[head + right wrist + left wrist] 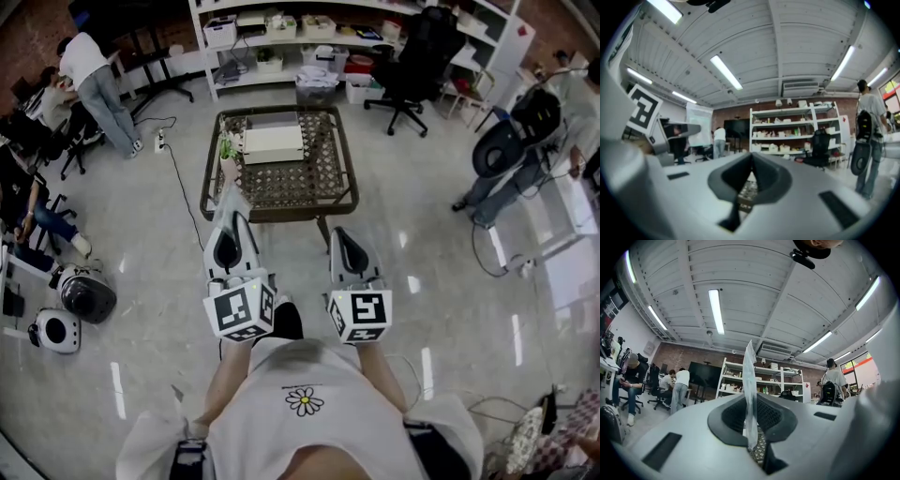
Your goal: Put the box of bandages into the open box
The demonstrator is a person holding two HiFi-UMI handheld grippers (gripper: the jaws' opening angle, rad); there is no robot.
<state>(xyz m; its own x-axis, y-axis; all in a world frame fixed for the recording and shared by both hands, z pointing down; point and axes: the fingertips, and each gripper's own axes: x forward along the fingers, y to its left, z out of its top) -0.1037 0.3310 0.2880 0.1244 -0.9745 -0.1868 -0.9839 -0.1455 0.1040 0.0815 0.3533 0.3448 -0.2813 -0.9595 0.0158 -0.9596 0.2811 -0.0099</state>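
Observation:
A low brown lattice table [323, 192] stands ahead of me with a white box [274, 143] on its far half. I cannot tell whether that box is open, and I cannot make out a box of bandages. My left gripper [229, 216] is held in front of the table's near left corner, shut on a thin clear plastic bag [231, 199]. In the left gripper view the plastic bag [749, 376] stands upright, pinched between the jaws of the left gripper [750, 401]. My right gripper [340, 234] hangs beside it, shut and empty; the right gripper [751, 157] shows nothing between its jaws.
A small green plant [225, 148] sits at the table's left edge. White shelves [309, 37] and a black office chair [417, 56] stand behind. People sit and stand at the left [94, 84] and right [539, 141]. Cables and round devices [86, 292] lie on the floor.

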